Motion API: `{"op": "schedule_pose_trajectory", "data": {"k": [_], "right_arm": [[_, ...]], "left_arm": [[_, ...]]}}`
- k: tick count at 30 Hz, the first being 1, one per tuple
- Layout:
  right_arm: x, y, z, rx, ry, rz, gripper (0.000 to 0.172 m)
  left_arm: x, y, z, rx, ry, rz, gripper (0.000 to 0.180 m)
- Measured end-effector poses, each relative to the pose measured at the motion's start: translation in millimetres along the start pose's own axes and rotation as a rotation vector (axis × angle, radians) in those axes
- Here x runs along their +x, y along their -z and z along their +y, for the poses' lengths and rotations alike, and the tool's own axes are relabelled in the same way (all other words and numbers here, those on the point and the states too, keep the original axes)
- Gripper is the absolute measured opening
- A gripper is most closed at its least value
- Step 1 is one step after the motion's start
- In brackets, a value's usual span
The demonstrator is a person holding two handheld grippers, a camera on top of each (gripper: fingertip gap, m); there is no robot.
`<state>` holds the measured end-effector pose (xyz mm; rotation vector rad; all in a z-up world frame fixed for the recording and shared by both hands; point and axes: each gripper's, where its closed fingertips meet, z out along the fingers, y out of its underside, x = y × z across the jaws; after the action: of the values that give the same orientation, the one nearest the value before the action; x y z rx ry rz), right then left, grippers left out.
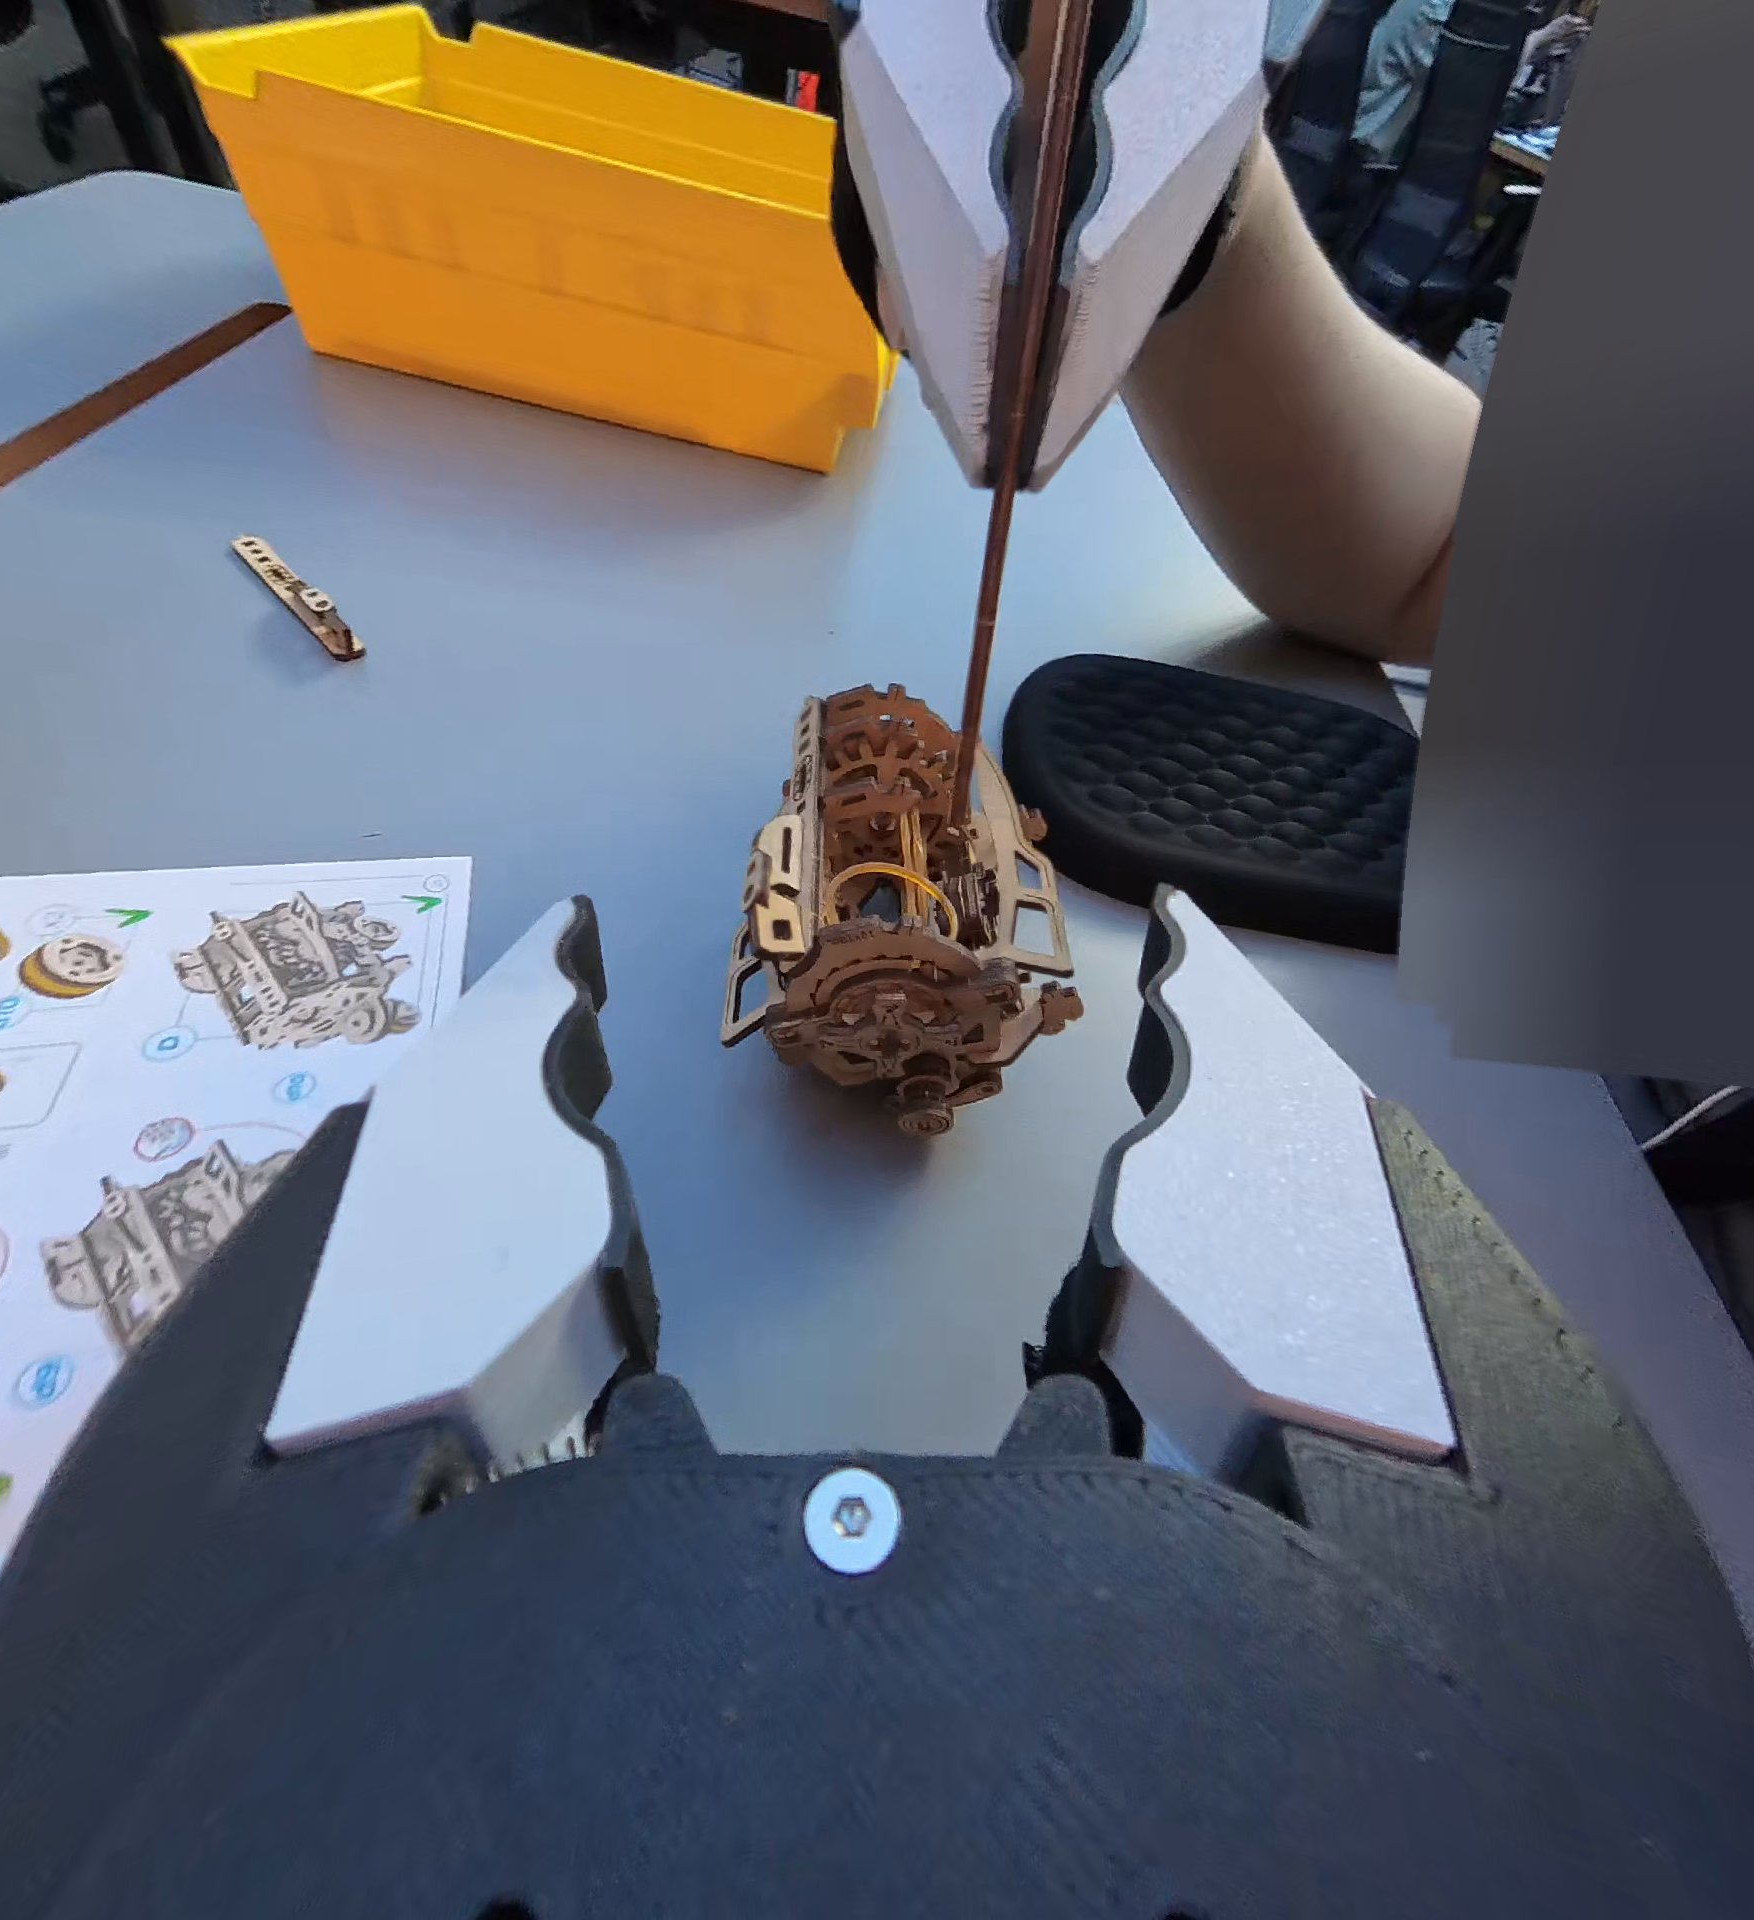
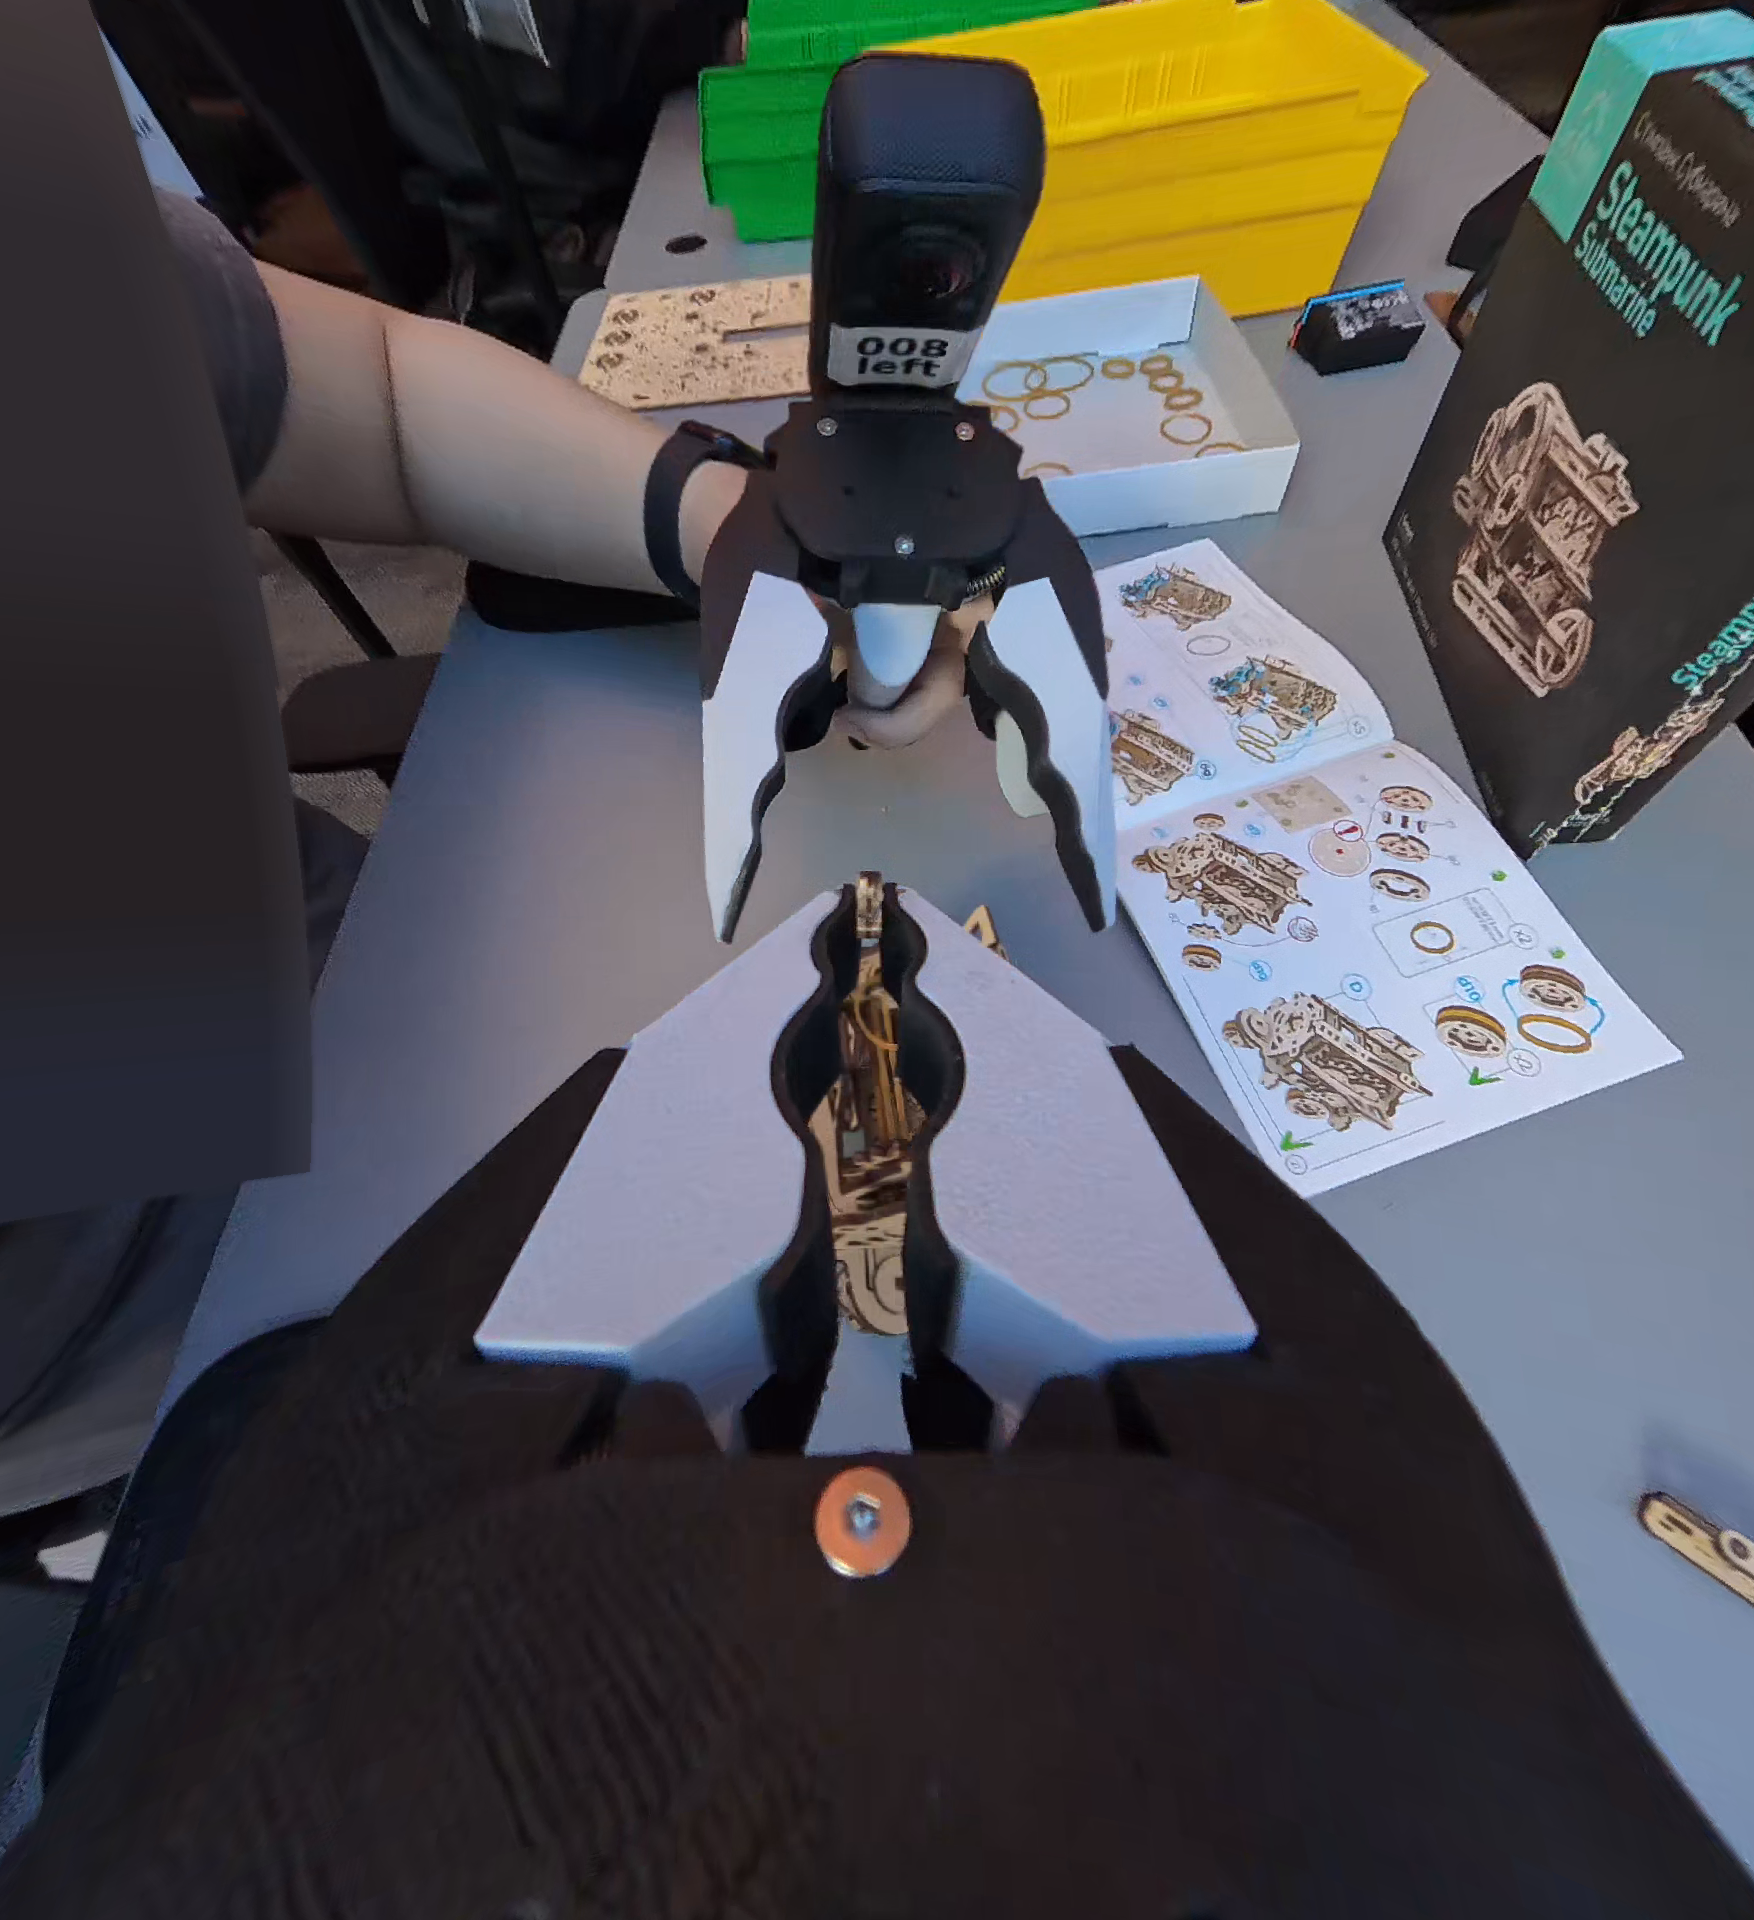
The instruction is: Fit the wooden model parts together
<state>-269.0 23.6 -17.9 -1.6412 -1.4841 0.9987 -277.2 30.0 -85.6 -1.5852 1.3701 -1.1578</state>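
Observation:
A brown wooden gear model (image 1: 894, 914) lies on the grey table (image 1: 540, 727). My left gripper (image 1: 873, 914) is open, and the model's near end sits between its fingertips (image 1: 582, 935) without touching them. My right gripper (image 1: 1008, 457) comes down from above, shut on a thin wooden strip (image 1: 992, 592) whose lower end reaches into the top of the model. In the right wrist view my right gripper (image 2: 868, 904) is shut with the strip's end (image 2: 868, 914) showing at its tips. The model (image 2: 868, 1091) shows through the finger gap. The open left gripper (image 2: 912, 883) faces it.
A yellow bin (image 1: 561, 239) stands at the back, a loose wooden piece (image 1: 296, 597) lies left, and an instruction sheet (image 1: 177, 1039) is nearer. A black mat (image 1: 1216, 790) and a person's arm (image 1: 1299, 436) are right. A kit box (image 2: 1631, 468), a white tray of rubber bands (image 2: 1216, 478) and a green bin (image 2: 779, 135) also show. The gap from one gripper's tips to the other's is roughly 7 cm.

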Motion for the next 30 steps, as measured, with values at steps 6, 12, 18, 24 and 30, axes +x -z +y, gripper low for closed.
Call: {"op": "schedule_pose_trajectory", "data": {"k": [6,12,18,24,30], "right_arm": [[1.4,-12.8,26.5,-0.072,-0.034,-0.062,0.001],[7.1,-15.0,29.7,-0.072,-0.055,-0.096,0.001],[11.7,-11.1,28.6,-0.070,-0.050,-0.084,0.001],[12.0,-8.5,26.2,-0.054,-0.047,-0.082,0.000],[8.3,-14.9,30.4,-0.069,-0.072,-0.113,0.001]], "left_arm": [[-2.4,-22.2,18.2,-0.049,0.024,0.071,0.114],[-2.7,-23.6,16.4,-0.042,0.025,0.078,0.103],[2.8,-21.2,14.7,-0.026,0.034,0.125,0.077],[3.8,-25.3,20.1,-0.066,0.016,0.115,0.092],[3.7,-30.1,27.1,-0.118,0.000,0.099,0.082]]}}
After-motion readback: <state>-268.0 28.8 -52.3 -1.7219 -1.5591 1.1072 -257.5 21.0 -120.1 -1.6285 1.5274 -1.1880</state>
